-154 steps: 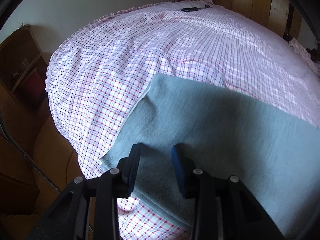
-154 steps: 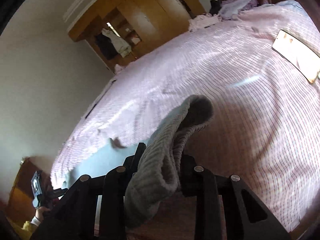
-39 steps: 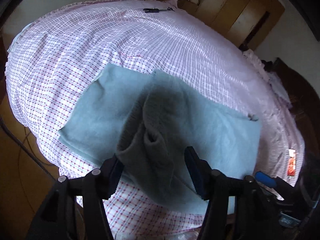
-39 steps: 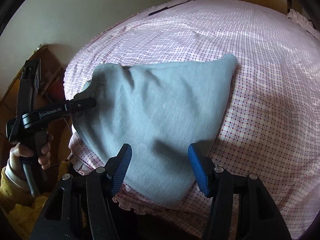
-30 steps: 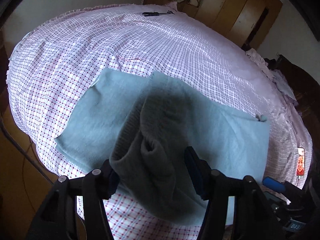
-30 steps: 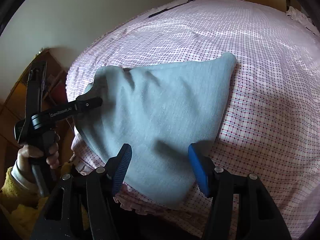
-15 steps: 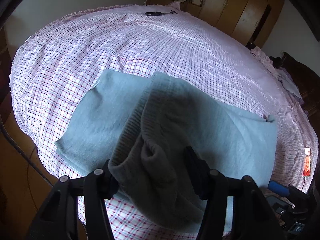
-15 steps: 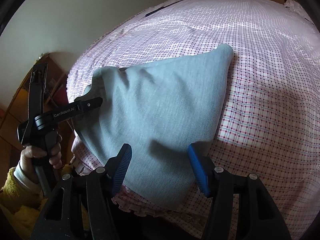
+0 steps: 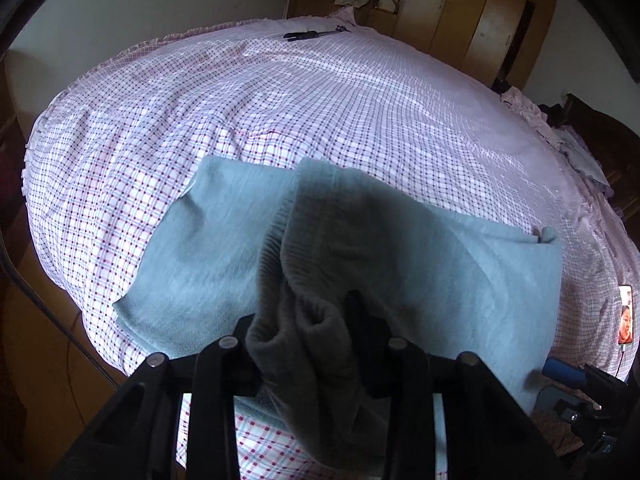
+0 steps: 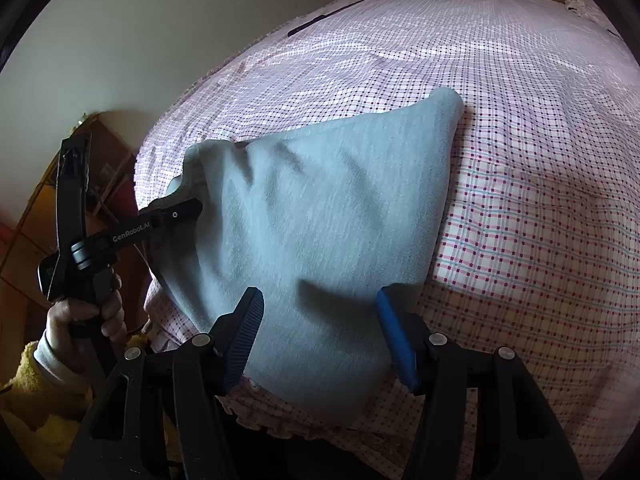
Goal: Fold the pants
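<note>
Pink checked bedding (image 9: pixel 360 112) covers a wide bed, with wooden wardrobes (image 9: pixel 472 12) at the far wall and a phone (image 9: pixel 625 314) lying near the right edge. Folded grey pants (image 10: pixel 320 216) lie at the bed's near edge. The left gripper (image 9: pixel 304 328) has just been closing and now pinches their bunched ribbed waistband, while the right gripper (image 10: pixel 320 332) hovers above the near fold, jaws wide and holding nothing.

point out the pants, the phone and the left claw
pants (image 10: pixel 320 208), right wrist view, middle of the flat grey cloth
phone (image 9: pixel 625 314), left wrist view, its lit screen
left claw (image 10: pixel 188 210), right wrist view, tip gripping the cloth
</note>
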A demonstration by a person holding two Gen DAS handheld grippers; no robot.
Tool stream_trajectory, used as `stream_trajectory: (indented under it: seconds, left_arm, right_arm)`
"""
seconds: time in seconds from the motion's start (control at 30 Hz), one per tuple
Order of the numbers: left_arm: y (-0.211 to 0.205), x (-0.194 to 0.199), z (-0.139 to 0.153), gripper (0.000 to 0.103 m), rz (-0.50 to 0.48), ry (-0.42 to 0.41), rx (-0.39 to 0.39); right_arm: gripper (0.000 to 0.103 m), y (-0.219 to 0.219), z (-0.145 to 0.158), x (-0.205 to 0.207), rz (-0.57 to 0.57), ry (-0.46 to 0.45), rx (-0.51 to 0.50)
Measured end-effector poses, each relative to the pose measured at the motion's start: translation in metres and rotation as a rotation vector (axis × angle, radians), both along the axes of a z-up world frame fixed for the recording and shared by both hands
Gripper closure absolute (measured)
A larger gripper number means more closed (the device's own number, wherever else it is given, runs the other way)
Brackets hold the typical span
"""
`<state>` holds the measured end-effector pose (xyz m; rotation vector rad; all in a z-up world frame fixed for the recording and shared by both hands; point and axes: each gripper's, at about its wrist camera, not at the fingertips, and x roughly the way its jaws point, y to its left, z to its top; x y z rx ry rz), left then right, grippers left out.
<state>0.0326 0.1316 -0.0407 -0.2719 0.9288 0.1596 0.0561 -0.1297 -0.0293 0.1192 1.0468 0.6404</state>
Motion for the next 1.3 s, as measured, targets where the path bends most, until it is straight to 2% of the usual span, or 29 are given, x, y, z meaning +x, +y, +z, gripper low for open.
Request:
stream_trajectory:
  seconds: [0.2,0.3,0.4,0.5,0.73,0.87,0.93,1.03,1.13,1.23,1.3]
  left_arm:
    - [0.000,-0.003,0.003,0.074,-0.016,-0.004,-0.003]
    - [0.001,-0.004,0.010,0.079,-0.020,-0.017,-0.032]
    - [-0.004,-0.009,0.022,0.082,-0.052,-0.047,-0.005]
    - [-0.010,-0.014,0.037,0.083,-0.093,-0.081,0.010]
    - [-0.017,-0.013,0.090,0.084,-0.172,-0.195,-0.014]
    - [0.000,-0.019,0.122,0.084,-0.161,-0.297,-0.020]
    - [0.013,-0.022,0.125,0.084,-0.135,-0.307,-0.012]
    - [0.035,-0.025,0.107,0.084,-0.080,-0.261,0.036]
    - [0.064,-0.029,0.069,0.083,-0.020,-0.181,0.032]
    - [0.095,-0.029,0.019,0.076,0.038,-0.065,-0.025]
    - [0.110,-0.032,-0.008,0.066,0.065,-0.003,-0.080]
  right_arm:
    - [0.051,-0.002,0.005,0.001,-0.004,-0.001,0.037]
    - [0.051,-0.005,0.010,0.002,-0.014,-0.014,0.048]
    - [0.051,-0.009,0.017,0.001,-0.032,-0.030,0.054]
    - [0.051,-0.013,0.023,-0.002,-0.050,-0.043,0.056]
    - [0.051,-0.012,0.034,-0.010,-0.061,-0.078,0.046]
    - [0.051,-0.002,0.029,-0.008,-0.049,-0.066,0.022]
    - [0.051,0.005,0.022,-0.008,-0.036,-0.051,0.004]
    - [0.051,0.013,0.012,-0.008,-0.013,-0.031,-0.022]
    - [0.051,0.023,0.003,-0.006,0.005,-0.010,-0.049]
    - [0.051,0.031,0.000,-0.002,0.030,-0.007,-0.080]
    - [0.051,0.035,0.002,0.008,0.045,-0.022,-0.098]
